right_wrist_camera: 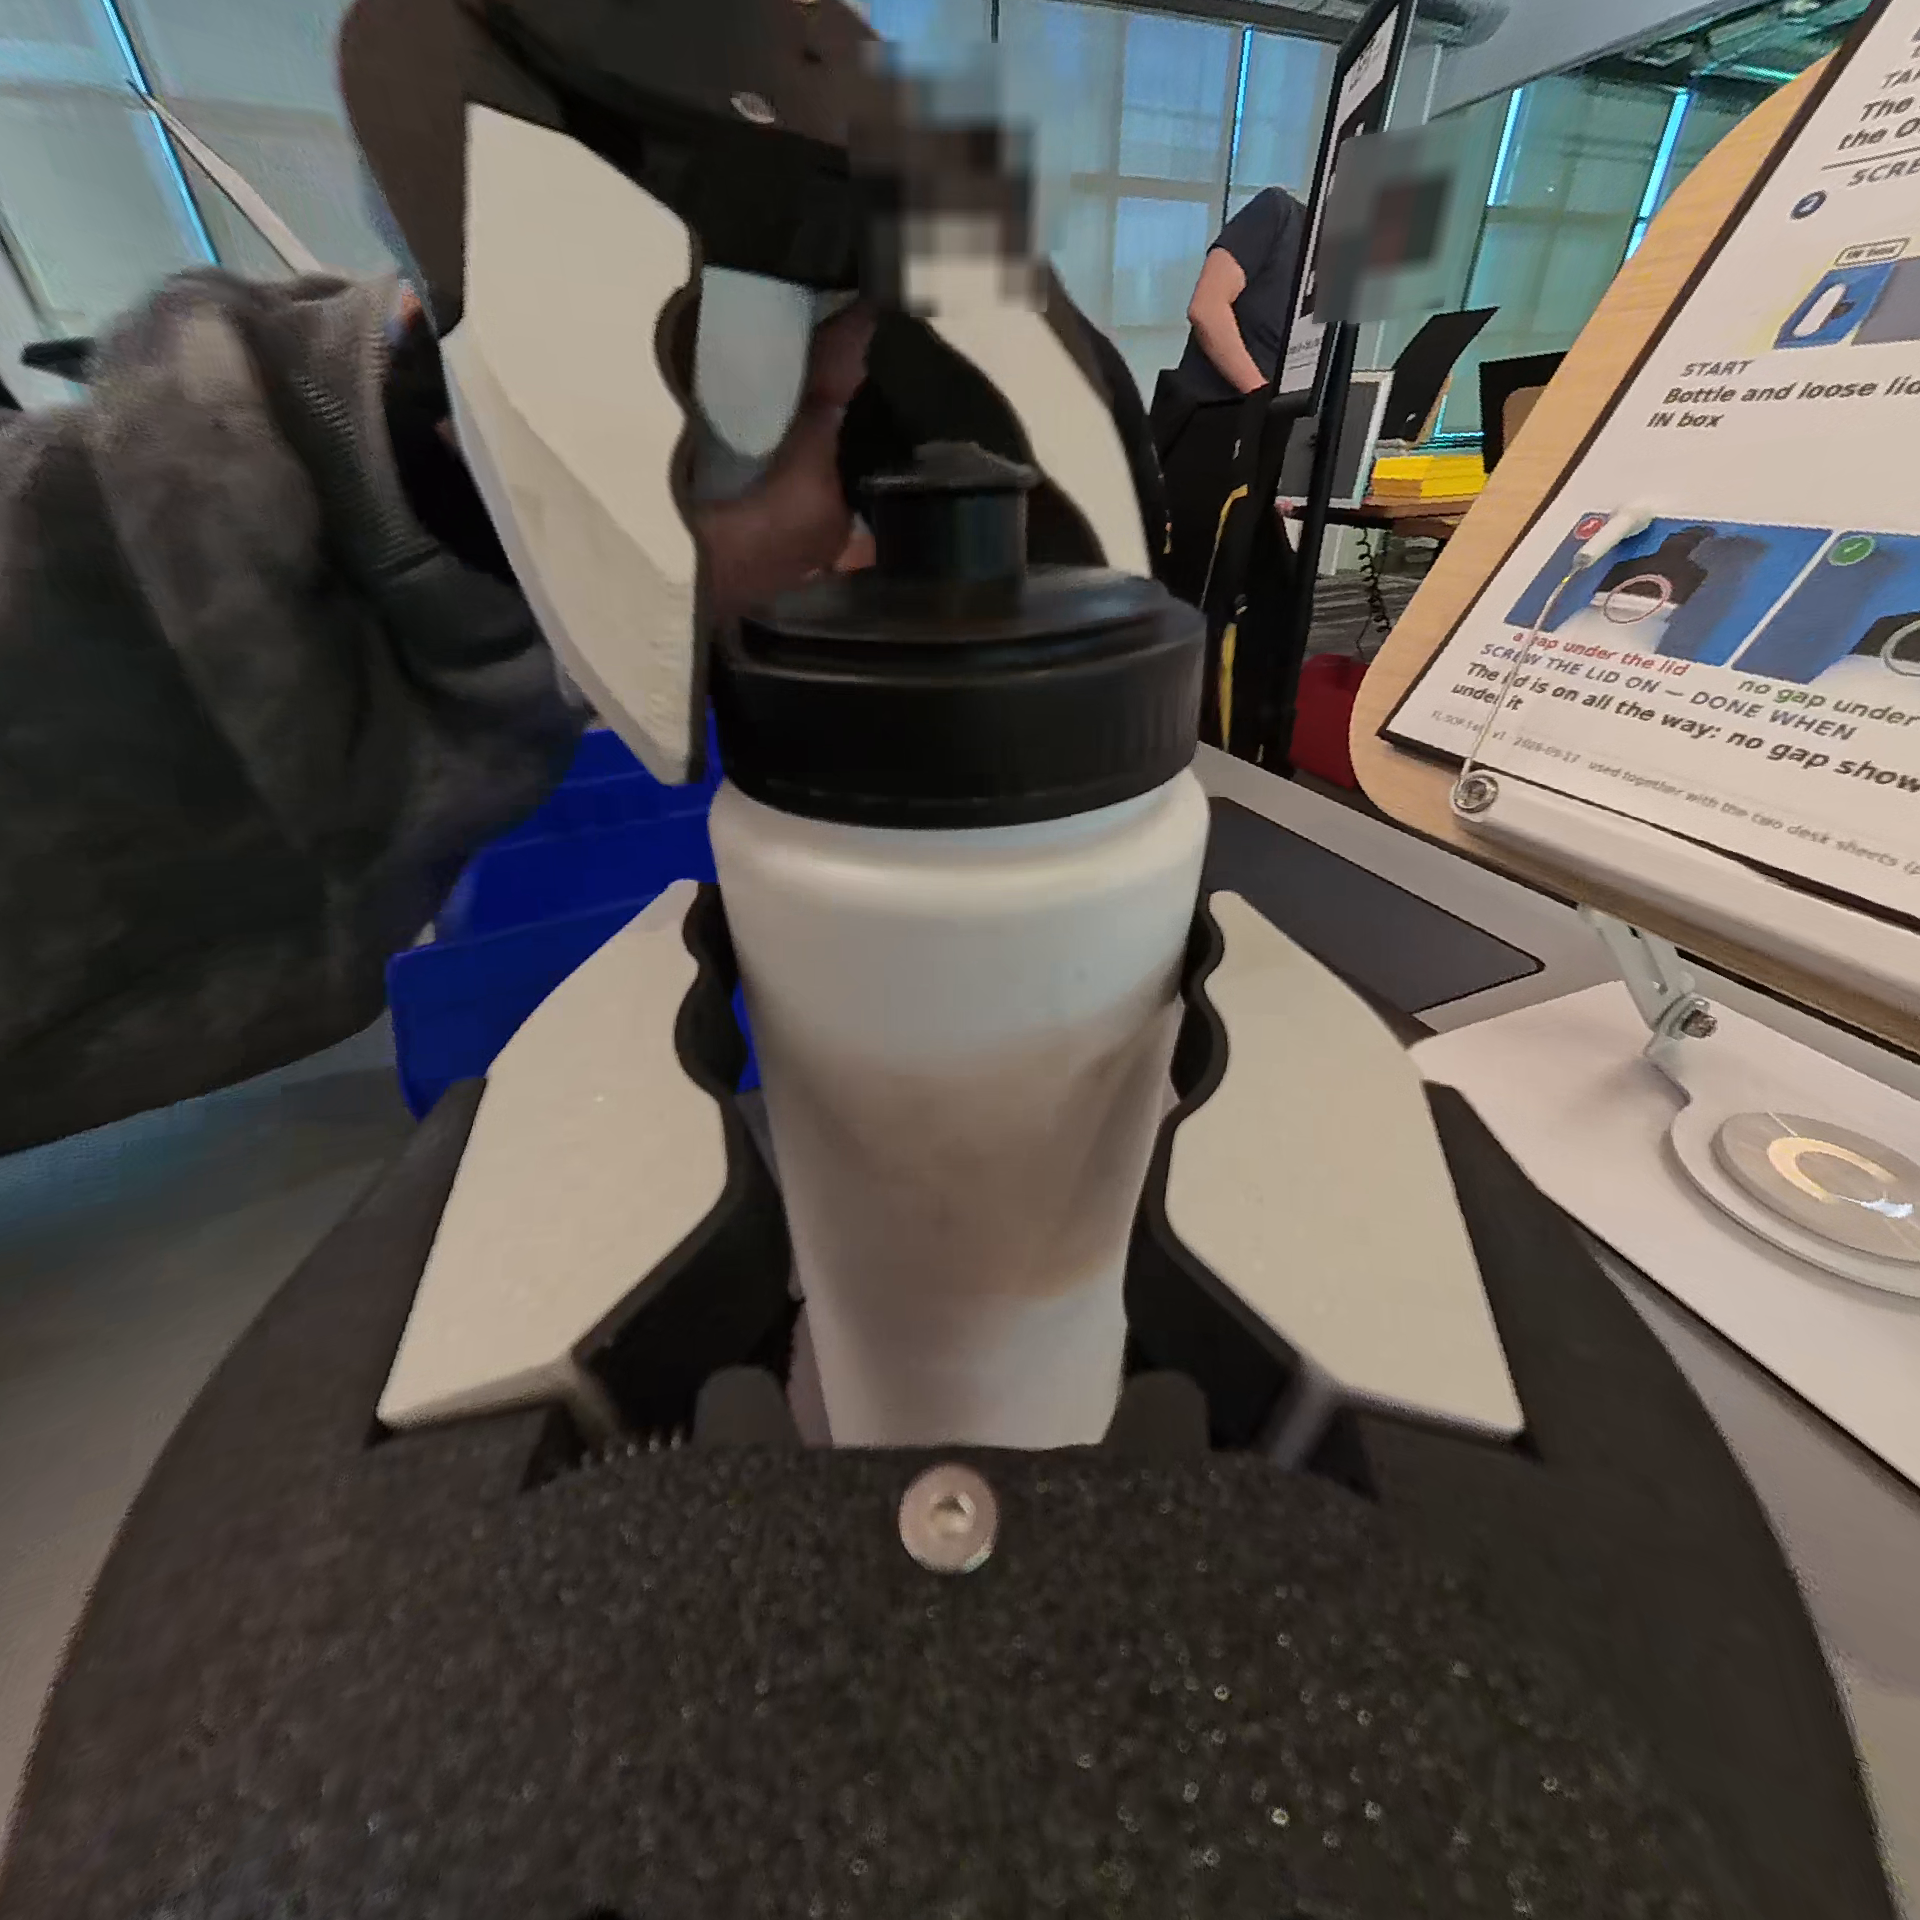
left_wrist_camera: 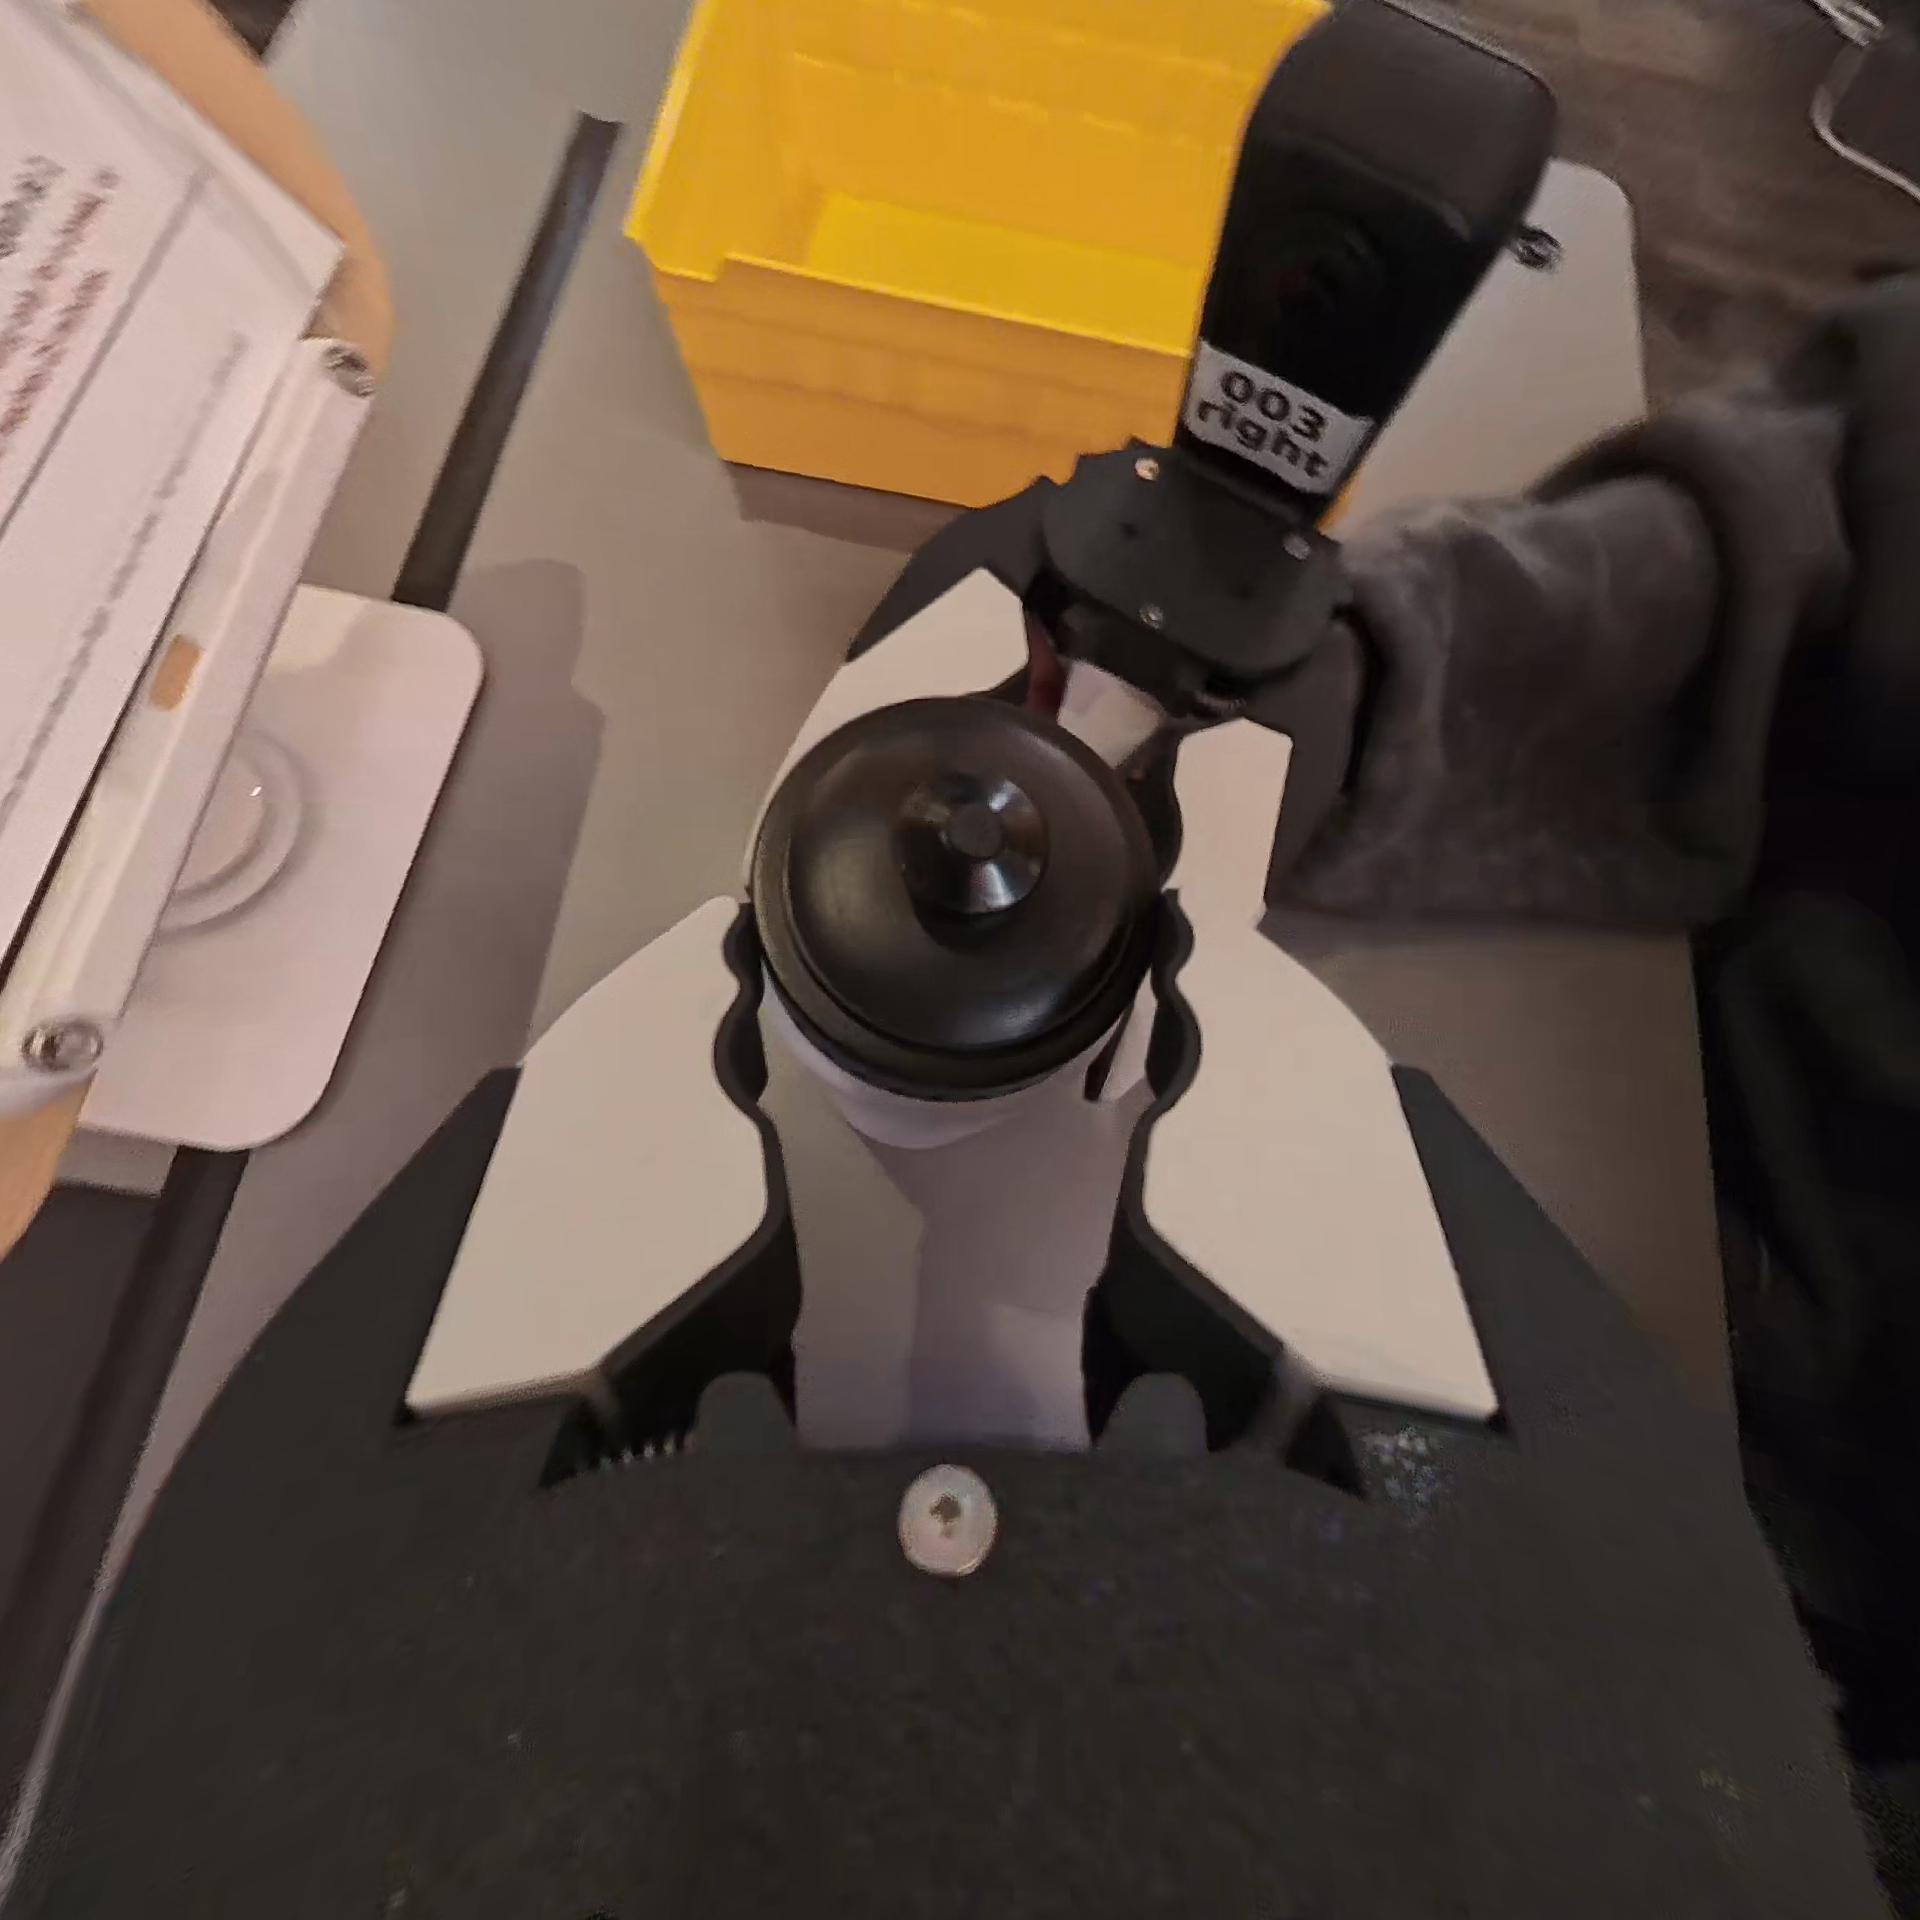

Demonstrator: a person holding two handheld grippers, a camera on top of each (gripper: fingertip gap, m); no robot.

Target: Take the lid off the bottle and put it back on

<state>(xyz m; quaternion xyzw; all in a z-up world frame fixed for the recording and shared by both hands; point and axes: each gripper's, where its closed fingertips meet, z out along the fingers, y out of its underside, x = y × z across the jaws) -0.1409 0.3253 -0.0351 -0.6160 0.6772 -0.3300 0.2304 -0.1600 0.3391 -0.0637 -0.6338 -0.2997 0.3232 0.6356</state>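
The upright white bottle (right_wrist_camera: 956,1039) is clamped by the right gripper (right_wrist_camera: 951,997); its black lid (left_wrist_camera: 951,894), still on, is straddled from above by the left gripper (left_wrist_camera: 951,966), contact unclear.

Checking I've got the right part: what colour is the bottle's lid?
Black lid; right wrist view shows it best.

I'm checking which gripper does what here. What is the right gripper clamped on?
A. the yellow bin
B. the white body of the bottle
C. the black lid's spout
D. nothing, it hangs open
B: in the right wrist view the right gripper has its fingers pressed against both sides of the white bottle, below the black lid; the left gripper comes down around the lid from above.
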